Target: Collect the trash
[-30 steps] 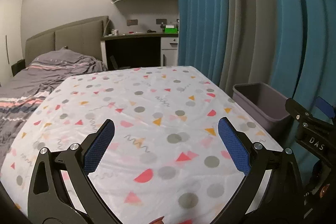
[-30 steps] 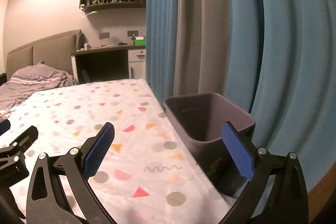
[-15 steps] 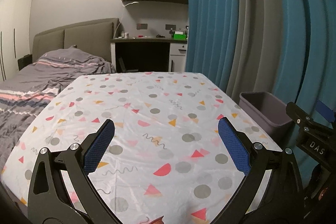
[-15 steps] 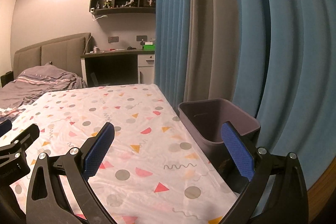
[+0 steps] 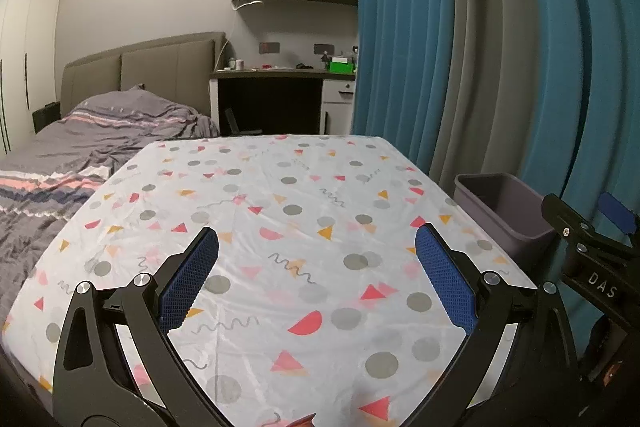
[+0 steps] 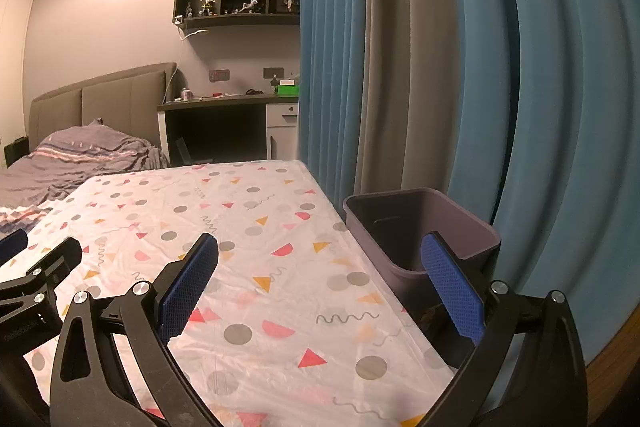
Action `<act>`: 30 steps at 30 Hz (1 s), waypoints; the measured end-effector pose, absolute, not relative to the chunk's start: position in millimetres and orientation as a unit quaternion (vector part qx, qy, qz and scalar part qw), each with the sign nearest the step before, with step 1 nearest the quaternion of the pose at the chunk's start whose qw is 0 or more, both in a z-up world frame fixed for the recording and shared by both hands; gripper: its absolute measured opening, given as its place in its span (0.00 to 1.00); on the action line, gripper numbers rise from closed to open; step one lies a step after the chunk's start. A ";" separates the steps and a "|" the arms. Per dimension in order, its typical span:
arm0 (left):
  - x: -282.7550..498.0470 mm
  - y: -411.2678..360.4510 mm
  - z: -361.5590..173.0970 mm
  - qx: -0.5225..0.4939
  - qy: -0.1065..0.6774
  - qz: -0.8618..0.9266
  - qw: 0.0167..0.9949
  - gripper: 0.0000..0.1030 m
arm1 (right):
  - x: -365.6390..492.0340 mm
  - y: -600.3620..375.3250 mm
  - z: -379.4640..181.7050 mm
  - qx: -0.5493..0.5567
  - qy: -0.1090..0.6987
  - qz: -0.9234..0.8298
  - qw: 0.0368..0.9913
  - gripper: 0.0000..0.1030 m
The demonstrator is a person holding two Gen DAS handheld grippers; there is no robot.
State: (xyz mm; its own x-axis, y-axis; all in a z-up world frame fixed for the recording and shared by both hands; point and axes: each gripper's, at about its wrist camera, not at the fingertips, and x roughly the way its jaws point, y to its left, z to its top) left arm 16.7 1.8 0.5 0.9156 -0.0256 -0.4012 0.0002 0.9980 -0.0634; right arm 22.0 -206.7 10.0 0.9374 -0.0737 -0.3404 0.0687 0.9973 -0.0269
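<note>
Both tongs are held level and side by side, pointing the same way. The left tongs (image 5: 316, 275) stand wide apart, blue pads (image 5: 188, 283) facing each other with nothing between them. The right tongs (image 6: 320, 283) are spread just as wide and equally empty. Each shows at the edge of the other's view: the right tongs (image 5: 588, 247) off to the right, the left tongs (image 6: 36, 283) off to the left.

Both grippers tilt upward and draw back from the patterned surface (image 5: 304, 227), so more of the room opens up beyond it than a second ago. The grey bin (image 6: 416, 227) now sits lower and farther from the right gripper (image 6: 320, 277). The bed (image 5: 100, 147) shows more fully past the left gripper (image 5: 316, 267).
</note>
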 end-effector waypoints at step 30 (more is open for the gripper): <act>17.1 -3.5 0.0 -0.032 0.208 -0.011 0.978 0.95 | 22.1 -209.3 9.8 -0.006 0.174 -0.035 0.984 0.95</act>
State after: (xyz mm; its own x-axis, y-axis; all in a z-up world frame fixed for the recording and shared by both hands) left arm 17.1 -3.5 0.0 0.9135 -0.0355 -0.4053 0.0091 0.9977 -0.0669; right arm 22.1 -209.3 9.8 0.9372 -0.0717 -0.3415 0.0674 0.9974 -0.0246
